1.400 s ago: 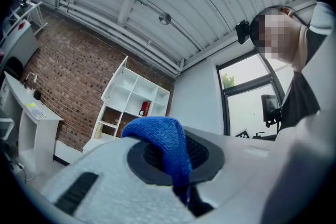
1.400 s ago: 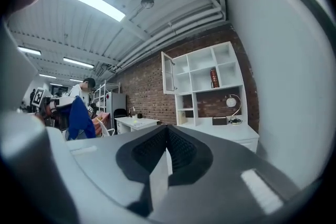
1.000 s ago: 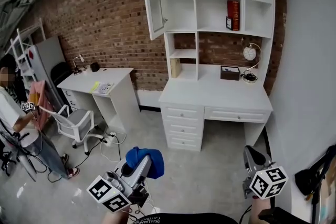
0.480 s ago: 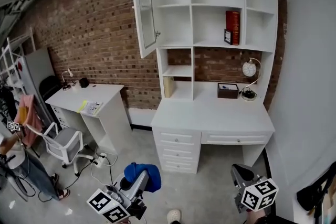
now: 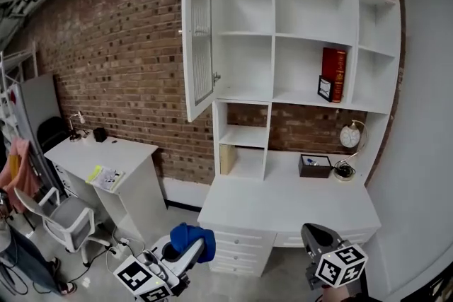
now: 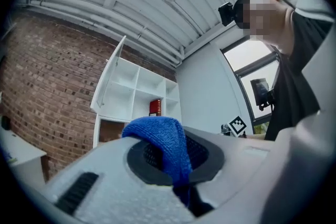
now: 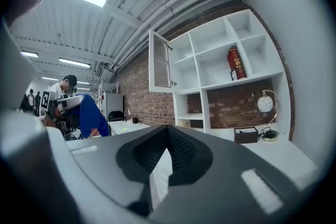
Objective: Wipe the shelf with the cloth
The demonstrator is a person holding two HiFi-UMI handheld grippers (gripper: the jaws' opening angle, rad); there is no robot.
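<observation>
A white shelf unit (image 5: pixel 304 100) with open cubbies stands on a white desk (image 5: pixel 283 200) against a brick wall. Low in the head view, well short of the desk, my left gripper (image 5: pixel 194 248) is shut on a blue cloth (image 5: pixel 187 237). In the left gripper view the cloth (image 6: pixel 160 141) drapes over the closed jaws, with the shelf unit (image 6: pixel 137 93) far ahead. My right gripper (image 5: pixel 312 233) hovers at the lower right, in front of the desk, its jaws shut with nothing between them. The right gripper view shows the shelf unit (image 7: pixel 220 65) and the cloth (image 7: pixel 92 115) at its left.
A glass cupboard door (image 5: pixel 199 39) stands swung open at the unit's upper left. A red book (image 5: pixel 333 74) and small frame sit on a shelf; a clock (image 5: pixel 350 136) and brown box (image 5: pixel 315 165) are on the desk. A second desk (image 5: pixel 106 152) and chair (image 5: pixel 66 213) stand left.
The head view has come closer to the shelf unit and tilted up, so it looks larger. Both grippers sit lower in frame; the left still holds the cloth.
</observation>
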